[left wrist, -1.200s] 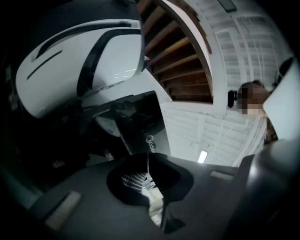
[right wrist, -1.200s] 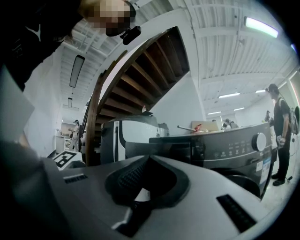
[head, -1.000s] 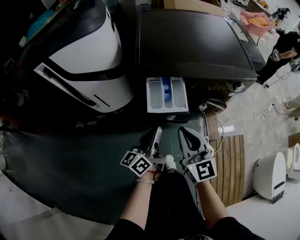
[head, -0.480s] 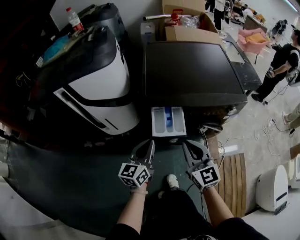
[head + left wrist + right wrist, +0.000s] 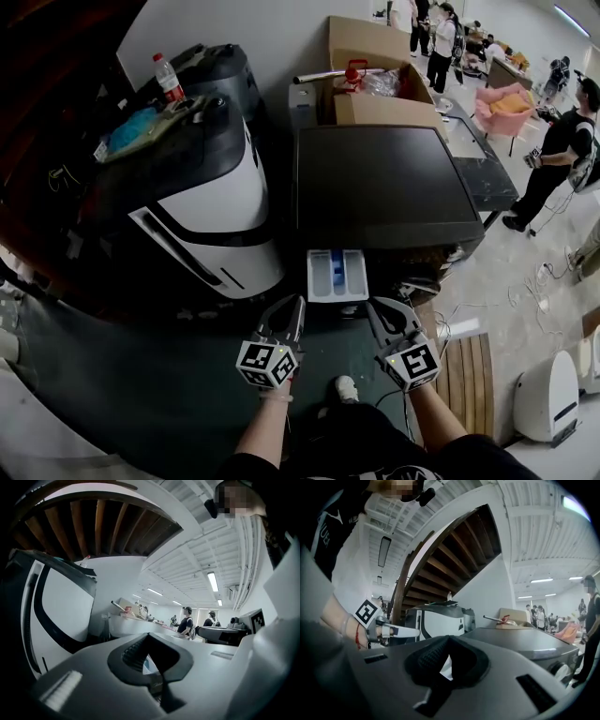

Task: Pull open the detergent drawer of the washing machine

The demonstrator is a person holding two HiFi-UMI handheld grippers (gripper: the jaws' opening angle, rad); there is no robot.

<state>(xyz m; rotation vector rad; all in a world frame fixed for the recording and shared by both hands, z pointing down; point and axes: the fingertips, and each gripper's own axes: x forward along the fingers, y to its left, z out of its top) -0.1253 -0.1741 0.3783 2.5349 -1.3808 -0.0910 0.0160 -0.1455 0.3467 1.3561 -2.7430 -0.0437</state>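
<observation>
The left claw (image 5: 293, 305) is pressed together on nothing. The right claw (image 5: 377, 305) beside it also has its jaws closed and empty. Both aim toward the machine, near the drawer front but not touching it. Just beyond their tips the detergent drawer (image 5: 337, 275) sticks well out of the front of the washing machine (image 5: 384, 183), its white compartments and blue insert open to view from above. By that, the pull looks done: the drawer stands open and neither claw holds it. Nothing of the task seems left.
</observation>
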